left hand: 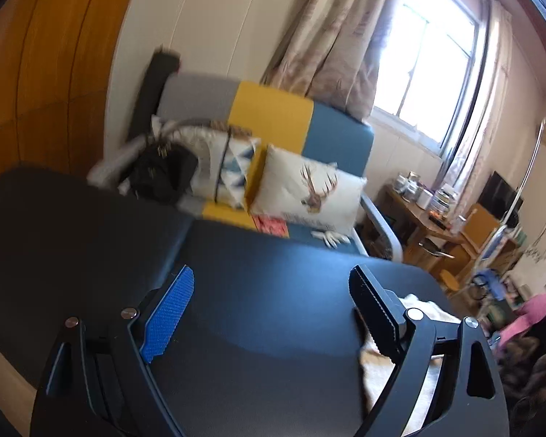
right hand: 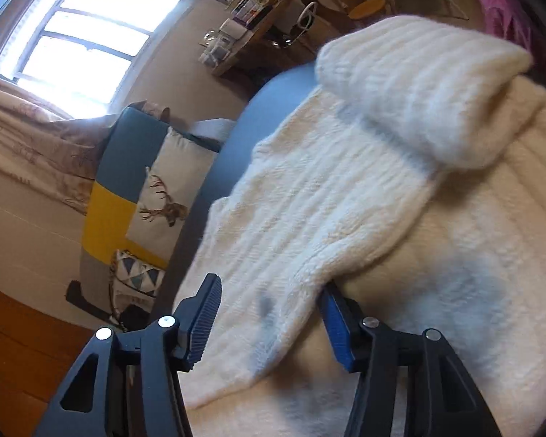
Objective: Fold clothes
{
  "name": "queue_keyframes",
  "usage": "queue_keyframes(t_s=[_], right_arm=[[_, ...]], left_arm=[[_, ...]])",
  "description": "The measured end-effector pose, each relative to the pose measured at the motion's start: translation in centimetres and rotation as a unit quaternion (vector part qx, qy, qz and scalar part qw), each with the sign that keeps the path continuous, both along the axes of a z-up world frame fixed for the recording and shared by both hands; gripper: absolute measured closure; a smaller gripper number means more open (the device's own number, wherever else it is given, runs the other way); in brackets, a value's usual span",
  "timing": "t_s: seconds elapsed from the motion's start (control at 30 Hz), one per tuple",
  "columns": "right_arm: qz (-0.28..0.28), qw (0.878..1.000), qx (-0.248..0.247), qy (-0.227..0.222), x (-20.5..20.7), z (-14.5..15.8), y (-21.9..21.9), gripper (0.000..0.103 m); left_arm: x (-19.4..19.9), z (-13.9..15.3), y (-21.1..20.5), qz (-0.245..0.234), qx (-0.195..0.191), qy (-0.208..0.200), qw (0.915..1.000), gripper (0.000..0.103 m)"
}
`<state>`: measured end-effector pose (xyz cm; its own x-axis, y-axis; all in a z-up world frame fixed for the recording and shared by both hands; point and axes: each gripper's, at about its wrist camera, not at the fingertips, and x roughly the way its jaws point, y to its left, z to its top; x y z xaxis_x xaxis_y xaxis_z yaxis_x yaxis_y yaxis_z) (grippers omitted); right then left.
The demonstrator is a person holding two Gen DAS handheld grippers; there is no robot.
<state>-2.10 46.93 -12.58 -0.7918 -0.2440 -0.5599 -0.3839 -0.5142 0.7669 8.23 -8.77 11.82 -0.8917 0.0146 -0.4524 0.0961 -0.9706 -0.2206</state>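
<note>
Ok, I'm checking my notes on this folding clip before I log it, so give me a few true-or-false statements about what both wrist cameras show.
1. The left gripper is clamped on the sweater. False: its jaws stand wide apart over the dark table, holding nothing.
2. The garment is a cream knitted sweater. True.
3. The right gripper is open, with a fold of the sweater lying between its fingers. True.
4. The deer pillow lies on the table. False: it stands on the sofa behind the table.
5. The sweater's ribbed collar is rolled over. True.
</note>
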Motion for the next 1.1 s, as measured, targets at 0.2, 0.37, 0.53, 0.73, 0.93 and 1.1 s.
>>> queue_keyframes(t_s=[0.2,0.37,0.53,0.73,0.93,1.1], right_arm=[[0.159,0.986,-0.004,0.050,-6.6,1.4,-7.7,0.050],[0.340,0.933,-0.006,0.118,-6.0,4.7,-15.6,0.049],[0.270,0.957,0.000,0.110,-2.4,5.0,-12.7,0.046],[0.107,0.992,-0.015,-0.059,-5.0,-0.8,-8.3,0.043],[0.247,0.957,-0.149,-0.011,-12.0,-2.4,-17.6,0.043],[0.475,0.875,-0.089,0.043,-11.1,3.2,-30.7,0.043]], left_arm=[[-0.4,-1.3,6.6,-0.072,-0.101,-0.019,0.9921,0.013],[-0.3,-2.6,8.6,-0.087,-0.078,-0.021,0.9930,0.013],[1.3,-3.3,8.3,-0.104,0.000,0.006,0.9945,0.013],[-1.2,-6.5,4.9,-0.111,0.137,-0.086,0.9805,0.013],[-1.9,-5.1,3.4,-0.029,0.000,-0.070,0.9971,0.013],[-3.6,-5.6,-0.8,-0.008,0.075,-0.101,0.9920,0.013]])
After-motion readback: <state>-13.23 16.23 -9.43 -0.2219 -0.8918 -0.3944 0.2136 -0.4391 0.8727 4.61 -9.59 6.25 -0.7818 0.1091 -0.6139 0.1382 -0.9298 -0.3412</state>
